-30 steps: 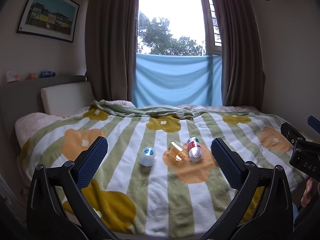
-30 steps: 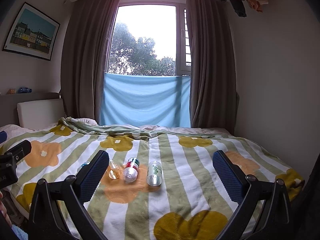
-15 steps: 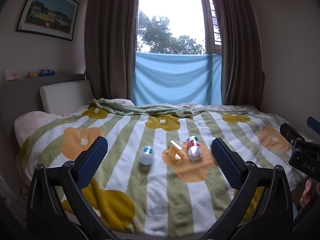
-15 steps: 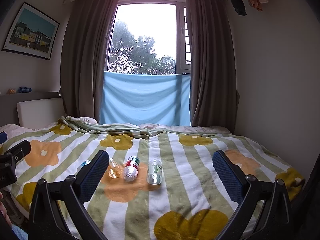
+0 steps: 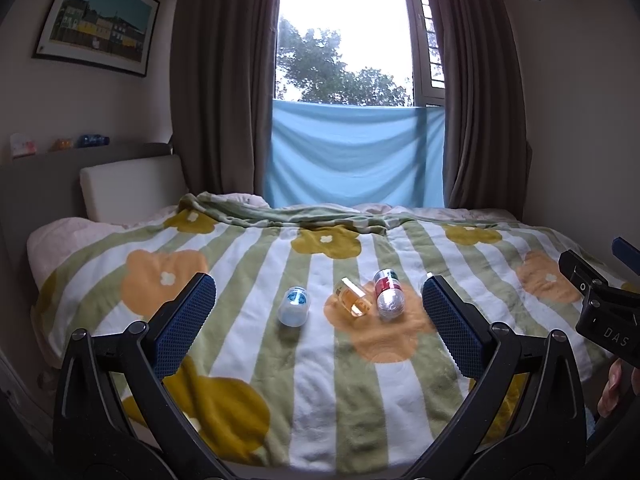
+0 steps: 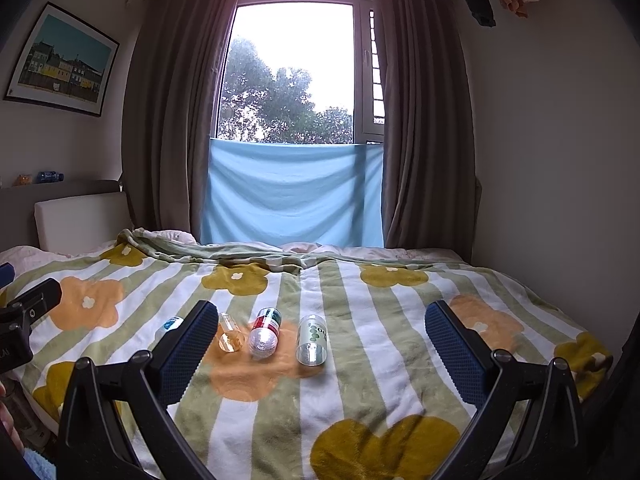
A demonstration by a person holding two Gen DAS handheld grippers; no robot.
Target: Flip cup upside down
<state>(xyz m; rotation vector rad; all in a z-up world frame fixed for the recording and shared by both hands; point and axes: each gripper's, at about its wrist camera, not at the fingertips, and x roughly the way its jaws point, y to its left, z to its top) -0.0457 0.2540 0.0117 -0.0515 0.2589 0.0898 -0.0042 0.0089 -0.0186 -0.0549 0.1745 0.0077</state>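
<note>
While four small cups lie on blanket (image 5: 320, 380) mid-bed, near front edge: blue-label cup (image 5: 295, 306) leftmost, amber cup (image 5: 353, 303), red-label cup (image 5: 388, 295), green-dot cup (image 6: 312, 339) rightmost; contents not discernible. Left gripper (image 5: 318, 322) and right gripper (image 6: 320, 348) spread wide, empty, held above front edge.

Four small cups (image 6: 312, 340) on one blanket (image 6: 360, 400), two grippers (image 5: 316, 320), one framed picture (image 5: 96, 24)

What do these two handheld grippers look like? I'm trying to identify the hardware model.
Both the left gripper and right gripper have black plastic frames with silver screws and two fingers faced with dark blue dimpled pads. The right gripper's body, seen from the left wrist view, bears white lettering reading "DAS". No cables visible.
</note>
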